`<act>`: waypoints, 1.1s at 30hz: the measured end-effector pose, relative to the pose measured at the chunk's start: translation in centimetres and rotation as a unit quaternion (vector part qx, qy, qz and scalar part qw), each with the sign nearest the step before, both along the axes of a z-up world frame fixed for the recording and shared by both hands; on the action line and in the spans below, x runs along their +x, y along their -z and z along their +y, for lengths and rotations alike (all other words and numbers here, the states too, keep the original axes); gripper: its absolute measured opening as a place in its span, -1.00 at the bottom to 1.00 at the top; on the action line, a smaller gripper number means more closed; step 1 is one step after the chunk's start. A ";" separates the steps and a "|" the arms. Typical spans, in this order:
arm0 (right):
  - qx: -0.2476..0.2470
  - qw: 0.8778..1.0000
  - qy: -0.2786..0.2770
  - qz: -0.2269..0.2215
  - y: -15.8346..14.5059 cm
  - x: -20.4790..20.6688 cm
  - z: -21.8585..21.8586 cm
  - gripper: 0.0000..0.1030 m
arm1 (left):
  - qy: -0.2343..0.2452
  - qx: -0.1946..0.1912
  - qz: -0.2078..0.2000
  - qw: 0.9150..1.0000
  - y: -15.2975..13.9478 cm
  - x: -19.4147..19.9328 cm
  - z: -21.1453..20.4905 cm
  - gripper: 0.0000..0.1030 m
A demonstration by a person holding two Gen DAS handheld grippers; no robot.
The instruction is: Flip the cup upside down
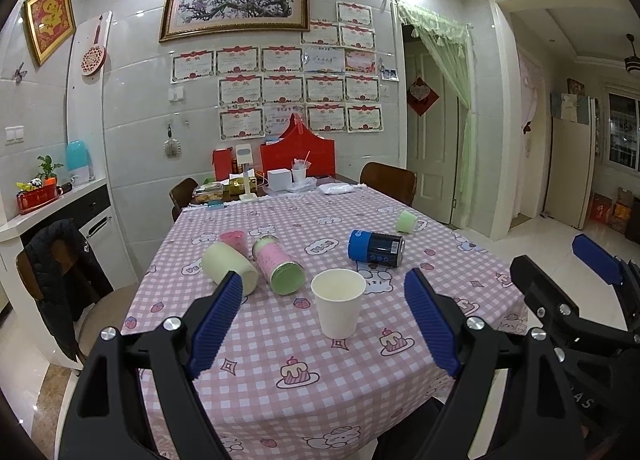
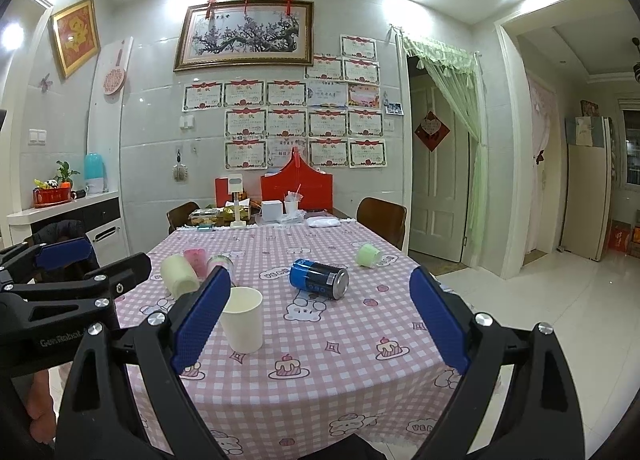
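White paper cup (image 1: 339, 303) stood upright, mouth up, on the pink-and-white checked tablecloth (image 1: 304, 356) near the table's front edge — untouched. Left gripper (image 1: 324, 324) hovered short of it, blue pads spread wide, released, the cup framed between them. Right gripper (image 2: 320, 320) likewise released, holding nothing; the cup sat just beside its left pad in that view. Behind the cup lay a blue drink can (image 1: 375, 247) on its side, and a pale yellow cup (image 1: 229, 267) and pink cylinder with green lid (image 1: 278, 264), also tipped over.
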State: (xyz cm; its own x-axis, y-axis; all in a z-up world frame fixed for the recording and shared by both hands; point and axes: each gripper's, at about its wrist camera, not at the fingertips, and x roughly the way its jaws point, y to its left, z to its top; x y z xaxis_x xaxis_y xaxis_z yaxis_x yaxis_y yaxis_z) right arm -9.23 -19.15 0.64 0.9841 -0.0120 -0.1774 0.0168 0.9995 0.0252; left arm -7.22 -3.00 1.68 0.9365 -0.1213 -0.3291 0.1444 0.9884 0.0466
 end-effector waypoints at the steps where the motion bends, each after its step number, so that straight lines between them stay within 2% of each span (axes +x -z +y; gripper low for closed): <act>1: 0.000 1.000 0.000 0.000 0.0 0.0 0.0 0.70 | 0.000 0.000 0.001 1.000 0.0 0.1 0.0 0.59; 18: 0.003 1.000 -0.003 0.015 0.4 0.6 -0.2 0.70 | -0.001 0.012 0.006 1.000 0.6 1.0 -0.2 0.59; 33: 0.004 1.000 -0.002 0.017 0.5 0.8 -0.3 0.70 | -0.001 0.005 0.019 1.000 0.8 1.1 -0.5 0.59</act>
State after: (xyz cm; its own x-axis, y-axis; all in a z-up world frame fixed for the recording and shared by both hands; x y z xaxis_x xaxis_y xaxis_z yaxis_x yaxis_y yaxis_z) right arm -8.46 -19.43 0.18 0.9774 -0.0074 -0.2111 0.0148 0.9993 0.0336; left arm -6.10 -3.51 0.90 0.9231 -0.1163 -0.3664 0.1447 0.9882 0.0508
